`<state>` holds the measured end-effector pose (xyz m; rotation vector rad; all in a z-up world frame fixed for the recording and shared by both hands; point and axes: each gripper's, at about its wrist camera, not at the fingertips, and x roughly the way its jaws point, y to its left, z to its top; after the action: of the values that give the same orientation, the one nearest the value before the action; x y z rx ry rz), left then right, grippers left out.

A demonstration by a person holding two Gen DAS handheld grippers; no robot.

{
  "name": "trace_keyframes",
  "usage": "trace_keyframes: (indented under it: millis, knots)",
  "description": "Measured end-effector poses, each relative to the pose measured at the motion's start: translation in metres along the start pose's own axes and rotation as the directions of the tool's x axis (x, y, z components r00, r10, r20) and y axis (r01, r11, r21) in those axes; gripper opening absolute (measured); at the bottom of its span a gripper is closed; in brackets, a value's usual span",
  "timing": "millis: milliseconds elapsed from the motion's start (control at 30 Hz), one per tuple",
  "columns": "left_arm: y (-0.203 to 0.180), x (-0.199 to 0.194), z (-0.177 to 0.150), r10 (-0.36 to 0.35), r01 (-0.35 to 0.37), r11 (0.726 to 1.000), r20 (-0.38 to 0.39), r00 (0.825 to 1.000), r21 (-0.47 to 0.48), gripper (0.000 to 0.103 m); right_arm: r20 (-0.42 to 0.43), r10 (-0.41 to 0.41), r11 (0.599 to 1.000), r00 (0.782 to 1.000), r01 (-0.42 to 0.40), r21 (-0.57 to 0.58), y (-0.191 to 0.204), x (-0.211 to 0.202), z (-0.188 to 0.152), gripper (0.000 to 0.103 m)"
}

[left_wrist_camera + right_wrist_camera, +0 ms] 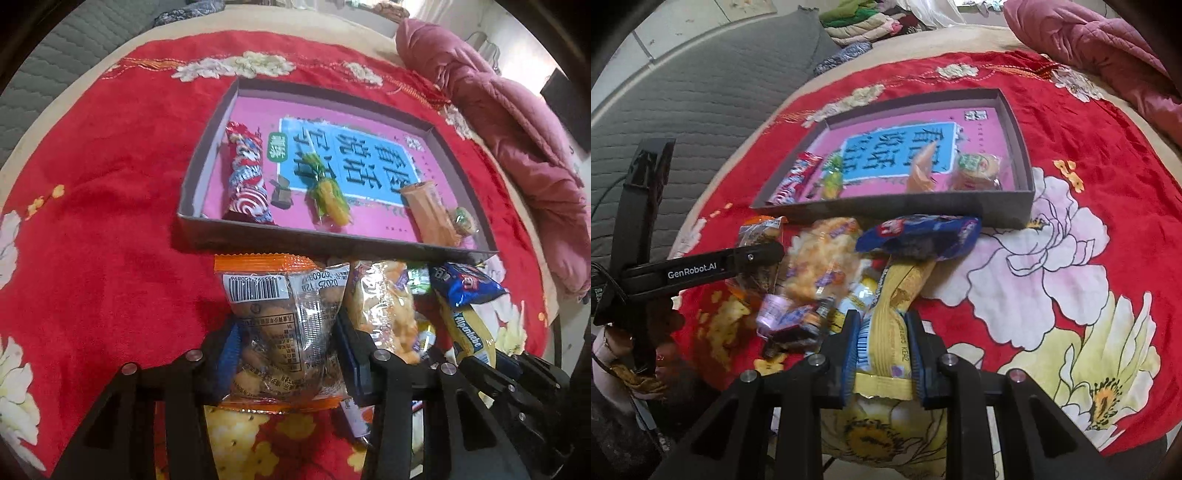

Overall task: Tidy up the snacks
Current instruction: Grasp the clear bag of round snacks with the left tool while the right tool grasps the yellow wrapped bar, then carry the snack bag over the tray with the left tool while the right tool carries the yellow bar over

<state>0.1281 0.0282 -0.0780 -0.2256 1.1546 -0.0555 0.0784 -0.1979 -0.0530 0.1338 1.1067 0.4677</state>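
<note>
Left wrist view showed the left gripper [284, 354] pinching an orange pack [275, 321] by its middle, just before the box [332, 245]. Right gripper [882, 343] was clamped on a yellow pack's [890, 314] lower end beside the pile. Both packs looked light, crinkly and slippery; gripping near a sealed edge seemed safest.

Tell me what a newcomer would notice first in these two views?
Probably the bright red flowered blanket and the shallow grey box on it, with a pink sheet and a few sweets inside. Next, the heap of snack packets just in front of the box: the left tool is closed on an orange-edged clear packet, and the right tool is closed on a yellow packet.
</note>
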Motion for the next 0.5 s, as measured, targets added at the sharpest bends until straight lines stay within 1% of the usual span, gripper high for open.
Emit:
trace_keyframes:
  millis: [500]
  knots:
    - [0.005,-0.030,0.000,-0.029,0.030,0.999,0.048,0.998,-0.023,0.048,0.067,0.059,0.998,0.996,-0.057,-0.030,0.011,-0.024,0.000,0.025]
